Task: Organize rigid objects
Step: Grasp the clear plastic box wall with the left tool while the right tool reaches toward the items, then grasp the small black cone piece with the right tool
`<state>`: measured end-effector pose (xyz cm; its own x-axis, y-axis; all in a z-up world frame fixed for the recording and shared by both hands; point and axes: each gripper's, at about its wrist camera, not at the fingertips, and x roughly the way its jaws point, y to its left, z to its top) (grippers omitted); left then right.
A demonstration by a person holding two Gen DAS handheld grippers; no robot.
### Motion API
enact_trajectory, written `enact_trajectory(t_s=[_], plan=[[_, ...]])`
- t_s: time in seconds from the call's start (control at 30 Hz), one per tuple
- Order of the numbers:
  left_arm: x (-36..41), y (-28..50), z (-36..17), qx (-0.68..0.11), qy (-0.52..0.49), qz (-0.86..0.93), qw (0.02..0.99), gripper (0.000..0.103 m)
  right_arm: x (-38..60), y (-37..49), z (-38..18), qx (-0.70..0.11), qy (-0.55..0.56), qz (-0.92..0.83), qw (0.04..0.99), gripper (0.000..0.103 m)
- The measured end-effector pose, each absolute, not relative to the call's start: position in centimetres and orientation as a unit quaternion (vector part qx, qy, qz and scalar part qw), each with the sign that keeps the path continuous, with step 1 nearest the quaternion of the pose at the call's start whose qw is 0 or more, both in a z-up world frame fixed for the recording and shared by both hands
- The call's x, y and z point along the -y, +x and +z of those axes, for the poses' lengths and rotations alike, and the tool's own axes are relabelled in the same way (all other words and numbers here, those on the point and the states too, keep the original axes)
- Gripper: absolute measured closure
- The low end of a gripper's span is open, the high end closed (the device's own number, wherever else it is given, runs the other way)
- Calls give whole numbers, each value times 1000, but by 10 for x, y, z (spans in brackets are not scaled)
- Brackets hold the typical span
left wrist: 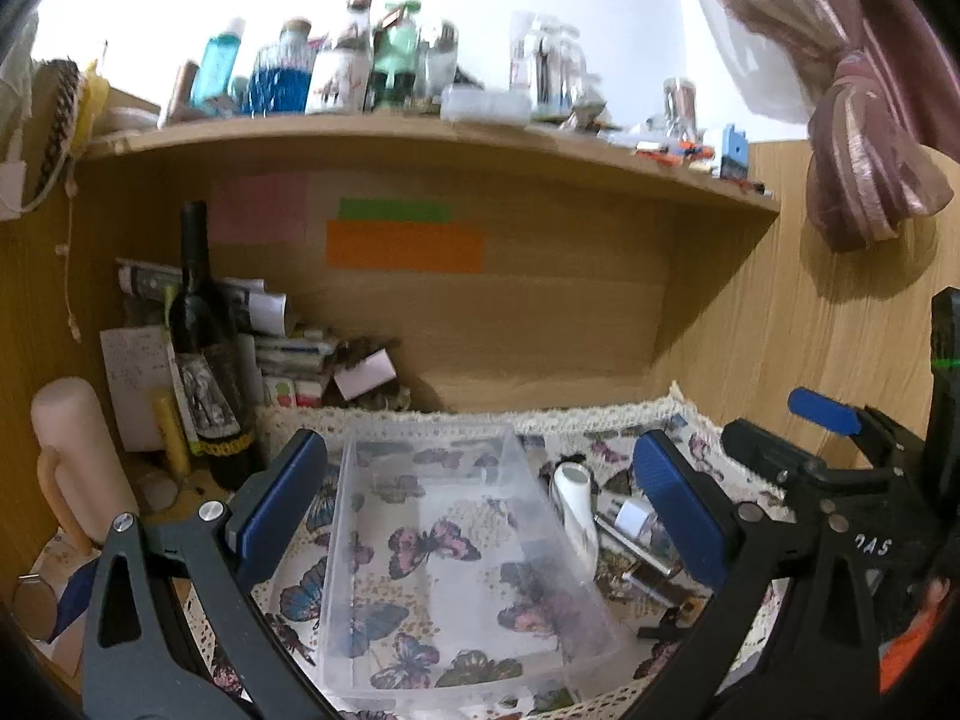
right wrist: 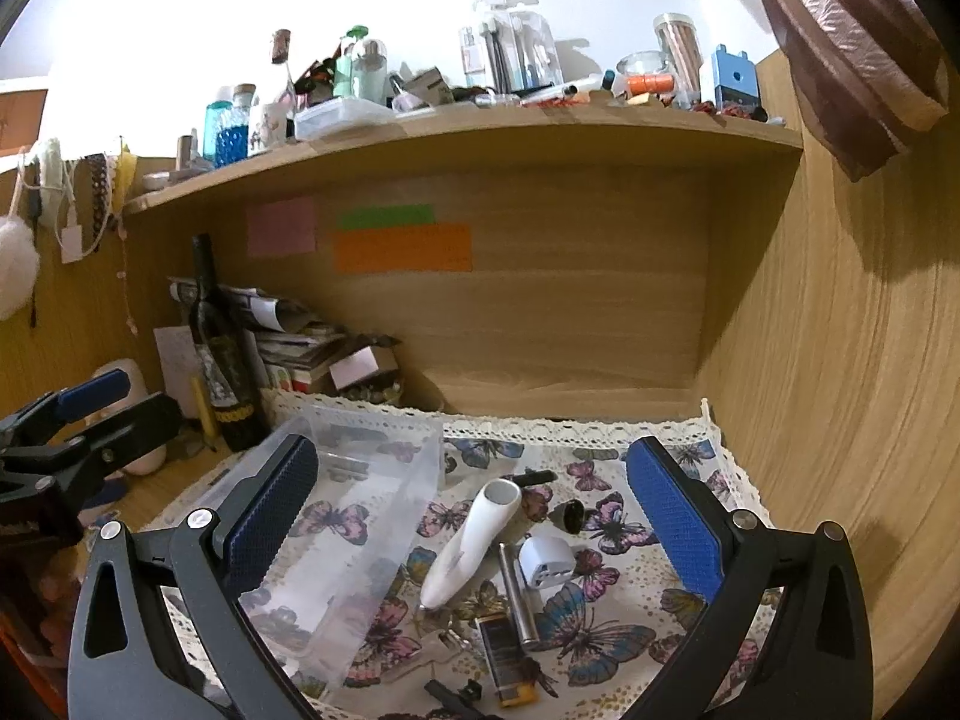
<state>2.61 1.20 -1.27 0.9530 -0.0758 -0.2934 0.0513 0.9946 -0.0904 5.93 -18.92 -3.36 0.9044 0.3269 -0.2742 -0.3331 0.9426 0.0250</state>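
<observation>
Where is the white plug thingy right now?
In the right wrist view, the white plug adapter lies on the butterfly cloth, between the silver tube and the black cap, outside the clear bin.

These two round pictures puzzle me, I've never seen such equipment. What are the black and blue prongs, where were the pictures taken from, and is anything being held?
Each picture comes from a camera on a hand-held gripper a person carries. The left hand-held gripper hangs open over an empty clear plastic box. The right hand-held gripper is open above a white handle-shaped gadget, a white plug adapter and a metal tube on the butterfly cloth. Nothing is held.
</observation>
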Motion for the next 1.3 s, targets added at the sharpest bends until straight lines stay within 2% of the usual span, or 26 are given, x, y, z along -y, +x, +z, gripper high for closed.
enact_trajectory(t_s=[0.1,0.2,0.33,0.4,0.5,0.57,0.8,0.9,1.1,1.3], plan=[[-22,36,-17,-173,-36,-23,984,0,189,68,-37,-148,-20,160,976,0],[-34,49,-22,-202,-22,-2,979,15,191,82,-42,-167,-19,163,972,0],[-52,65,-33,-230,-9,30,973,19,195,99,-50,-195,-20,162,967,0],[-61,75,-40,-253,-9,28,967,25,196,107,-53,-205,-24,157,966,0],[-73,90,-53,-291,-13,25,956,35,199,118,-57,-219,-32,149,964,0],[-80,100,-62,-316,-16,27,948,47,202,127,-61,-229,-36,141,962,0],[-87,122,-80,-376,-14,7,927,59,206,162,-77,-292,-42,134,946,19],[-88,128,-86,-395,-11,7,919,73,206,176,-88,-324,-43,136,935,31],[-89,137,-94,-423,-16,-21,906,81,204,207,-111,-383,-52,122,914,46],[-87,139,-99,-434,-23,-40,900,90,207,244,-128,-427,-56,106,896,47]])
